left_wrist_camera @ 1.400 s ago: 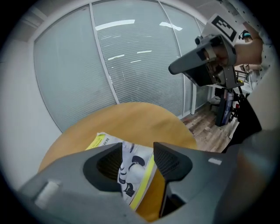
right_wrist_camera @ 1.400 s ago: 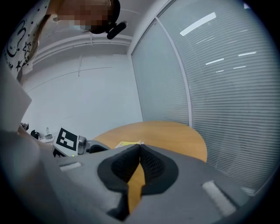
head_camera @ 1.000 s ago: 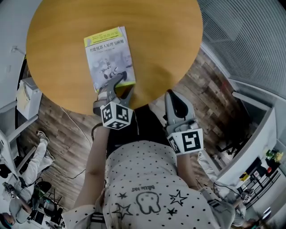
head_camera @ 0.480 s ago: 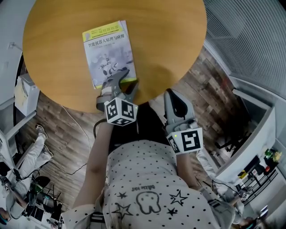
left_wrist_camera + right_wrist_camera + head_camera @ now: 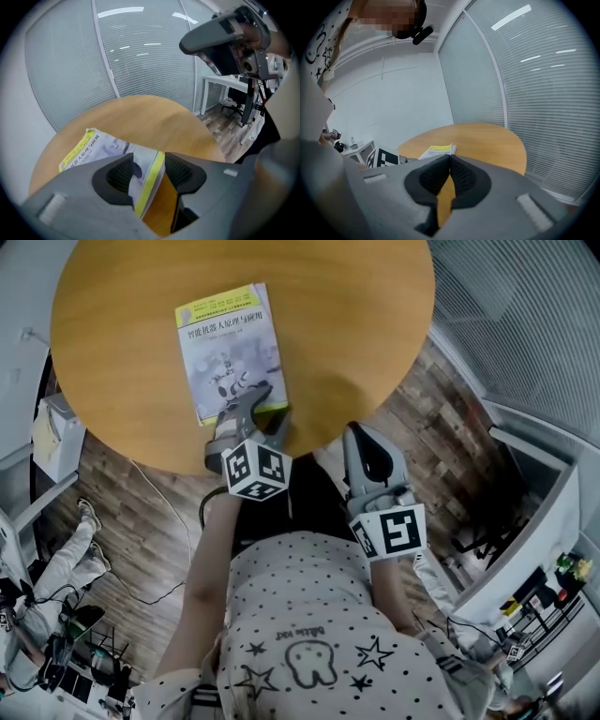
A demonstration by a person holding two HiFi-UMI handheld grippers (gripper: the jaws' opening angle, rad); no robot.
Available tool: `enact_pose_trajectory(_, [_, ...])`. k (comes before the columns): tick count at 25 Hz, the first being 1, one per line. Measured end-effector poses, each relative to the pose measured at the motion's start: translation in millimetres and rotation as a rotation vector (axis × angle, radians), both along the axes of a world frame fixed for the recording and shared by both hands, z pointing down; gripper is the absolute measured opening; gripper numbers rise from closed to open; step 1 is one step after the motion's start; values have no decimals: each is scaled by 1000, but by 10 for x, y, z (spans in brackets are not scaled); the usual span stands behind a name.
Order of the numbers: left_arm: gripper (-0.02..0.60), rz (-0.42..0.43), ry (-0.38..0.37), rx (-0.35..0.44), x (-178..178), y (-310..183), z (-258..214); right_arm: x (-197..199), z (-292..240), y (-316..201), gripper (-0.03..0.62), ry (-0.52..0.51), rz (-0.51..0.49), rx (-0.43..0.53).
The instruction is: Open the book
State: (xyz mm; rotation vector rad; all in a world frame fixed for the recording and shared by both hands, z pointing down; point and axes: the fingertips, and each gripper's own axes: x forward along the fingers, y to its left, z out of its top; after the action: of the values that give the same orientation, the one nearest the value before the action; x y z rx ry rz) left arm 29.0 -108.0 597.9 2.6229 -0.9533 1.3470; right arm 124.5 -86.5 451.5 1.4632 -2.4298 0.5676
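A closed book (image 5: 225, 343) with a grey-and-yellow cover lies flat on the round wooden table (image 5: 356, 315), toward its near left side. My left gripper (image 5: 269, 404) is at the book's near right corner. In the left gripper view it (image 5: 149, 171) stands open, and the book's yellow edge (image 5: 152, 176) runs between the jaws. One finger (image 5: 251, 397) lies over the cover, the other is off the book's side. My right gripper (image 5: 361, 435) hangs at the table's near edge, shut on nothing (image 5: 450, 164). The book (image 5: 438, 151) shows far off in the right gripper view.
Wood-plank floor (image 5: 441, 409) surrounds the table. A glass wall with blinds (image 5: 140, 56) runs behind it. White desks and an office chair (image 5: 236, 98) stand to the right, a white shelf (image 5: 56, 442) to the left. A seated person's legs (image 5: 75, 549) show at lower left.
My left gripper has edged forward and slightly right onto the book's near right corner. The right gripper and the book have stayed put.
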Motion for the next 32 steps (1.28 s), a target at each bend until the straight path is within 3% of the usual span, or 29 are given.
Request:
enact_pose_trajectory(7, [205,-75,55,16,-84,-40,-210,28,-18,-28,5,-11,5,6])
enact_pose_trajectory(10, [98,-134,112,11,-87,-47,-322,35,-22,-46,5,-8,5,7])
enact_pose_trajectory(11, [92,-145,115,12,-82,-47,-333,32,-26,-51,3,-7,4,8])
enact_pose_trajectory(23, [48,-313,86,81,-343,-151,-508,-2,-51,-37,5,-16,-9,14])
enact_pose_trajectory(32, [46,-380,100,100,-432,-147,-587,24,-109,6,3,-31,-12,25])
